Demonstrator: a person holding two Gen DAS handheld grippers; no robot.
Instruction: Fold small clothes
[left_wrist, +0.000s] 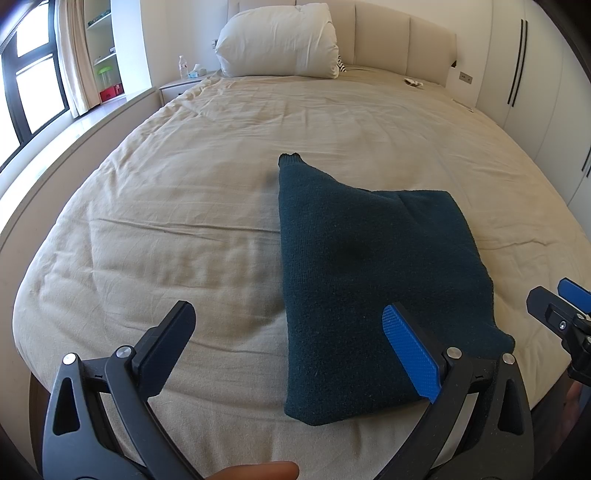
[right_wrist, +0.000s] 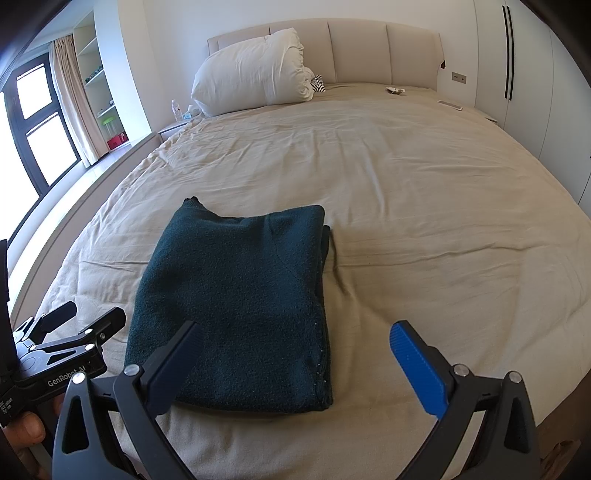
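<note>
The left hand-held gripper (left_wrist: 288, 339) is spread wide and grasps nothing; its blue-padded finger hangs above the near part of the dark green garment (left_wrist: 369, 280), its black finger over bare sheet. The right hand-held gripper (right_wrist: 295, 354) is likewise released and empty, its black finger over the garment's near edge and its blue one off to the side above the bed (right_wrist: 424, 229). Neither visibly touches the cloth.

Just ahead of both hand-held grippers, between them, the garment lies flat on the sheet as a compact, roughly rectangular stack. Layered edges show along its side nearest the right hand-held gripper, and one ribbed end, perhaps a cuff or hem, pokes out at the far corner on the left hand-held gripper's side.

By the look of it the folding of this piece is nearly or wholly done; what may be left is tucking in that stray corner or one further fold to make it smaller. No other clothing waiting to be folded shows clearly.

Counted: two hand-held grippers, one folded garment, one bed, and one white pillow (right_wrist: 251, 70) far ahead at the headboard.
</note>
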